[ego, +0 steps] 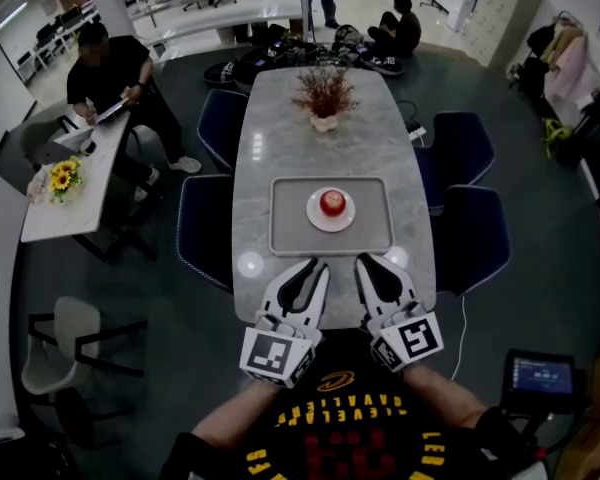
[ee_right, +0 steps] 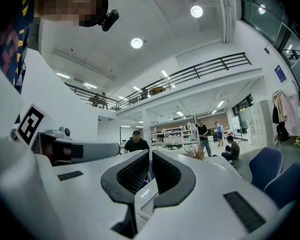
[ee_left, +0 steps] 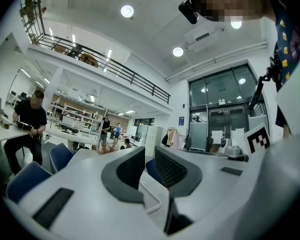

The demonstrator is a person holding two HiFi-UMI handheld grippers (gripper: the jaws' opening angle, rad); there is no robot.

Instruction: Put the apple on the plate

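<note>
A red apple (ego: 332, 203) sits on a small white plate (ego: 315, 219) in the middle of a grey tray (ego: 285, 233) on the long marble table (ego: 280, 138). My left gripper (ego: 318, 268) and right gripper (ego: 363, 264) rest side by side over the table's near edge, just short of the tray. Both point toward the apple and both are shut with nothing between their jaws. The left gripper view (ee_left: 150, 151) and the right gripper view (ee_right: 150, 154) look over the room; apple, plate and tray do not show in them.
A vase of dried twigs (ego: 324, 96) stands at the table's far end. Blue chairs (ego: 205, 230) (ego: 470, 233) flank the table. A seated person (ego: 110, 68) is at a white side table (ego: 75, 203) holding sunflowers (ego: 62, 176).
</note>
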